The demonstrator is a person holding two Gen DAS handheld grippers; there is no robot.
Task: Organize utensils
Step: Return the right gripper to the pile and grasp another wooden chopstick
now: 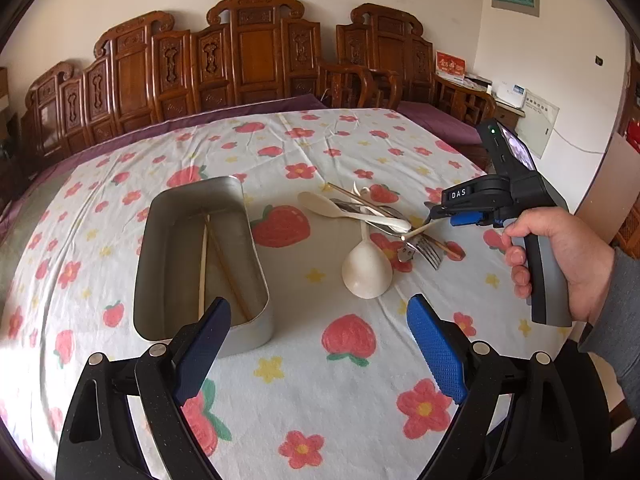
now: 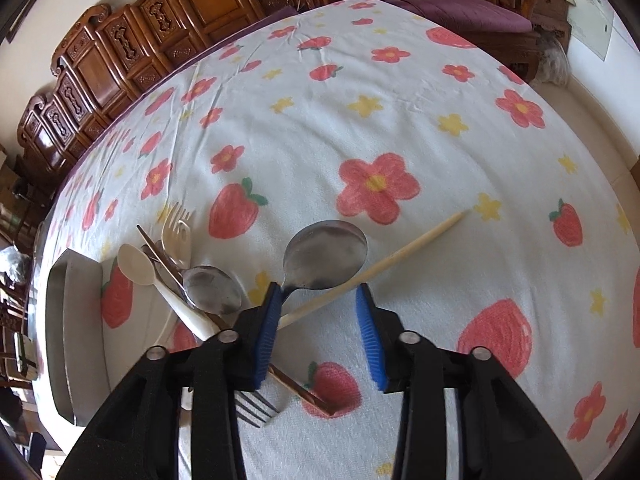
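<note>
Over on the left, the metal tin (image 1: 200, 256) is sitting open on the flowered cloth (image 1: 320, 380), its rounded rim facing up, with two pale sticks (image 1: 204, 264) lying lengthwise along its smooth grey floor. The left gripper (image 1: 318, 344) is hovering just this side of the tin, its ribbed blue pads spread wide with nothing between them, and plenty of bare cloth is lying open under it. Moving toward the middle, the utensils are lying in a loose crossed heap: a cream plastic spoon (image 1: 320, 204), a bulbous white ladle (image 1: 366, 270), dull steel spoons (image 2: 326, 256) and a metal fork (image 1: 426, 254). To the right, the right gripper (image 2: 320, 300), gripped by a hand (image 1: 560, 264), is pointing steeply down onto the heap, its jaws standing partly apart around a pale wooden chopstick (image 2: 400, 254) that is slanting between the pads; whether they are pressing it I cannot tell. Beyond that, the cloth is running clear to the table's far edge, where carved wooden chairs (image 1: 248, 60) are lining up.
</note>
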